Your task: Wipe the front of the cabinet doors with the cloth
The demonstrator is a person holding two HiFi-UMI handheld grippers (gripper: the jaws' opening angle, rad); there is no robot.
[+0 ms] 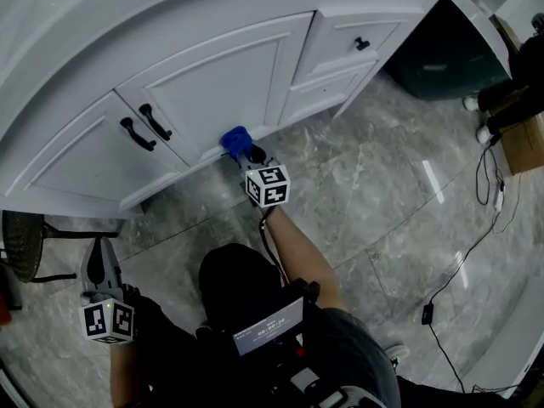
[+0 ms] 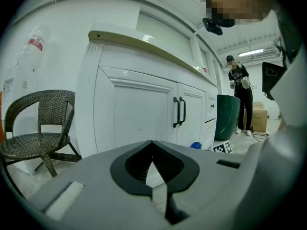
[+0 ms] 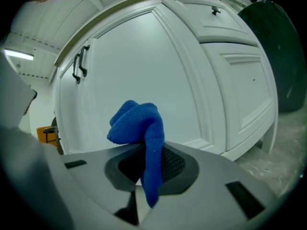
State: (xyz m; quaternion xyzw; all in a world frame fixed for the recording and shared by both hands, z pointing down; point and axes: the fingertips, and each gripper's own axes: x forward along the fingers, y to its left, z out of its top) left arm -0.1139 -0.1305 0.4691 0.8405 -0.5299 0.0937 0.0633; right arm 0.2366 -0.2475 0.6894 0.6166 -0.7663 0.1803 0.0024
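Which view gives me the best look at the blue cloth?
The right gripper view: the blue cloth is large and central, clamped by the right gripper, before the cabinet door. The head view shows it small, low against that door; the left gripper view, only a distant blue speck.

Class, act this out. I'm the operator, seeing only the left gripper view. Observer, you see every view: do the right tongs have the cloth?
Observer: Yes; in the right gripper view the tongs of the right gripper are shut on the blue cloth.
Operator: Where on the cabinet?
Observer: The head view puts it at the bottom edge of the right-hand door of the pair; contact I cannot confirm.
Operator: And my left gripper?
Observer: Head view: it hangs low beside the wicker chair, apart from the cabinet.
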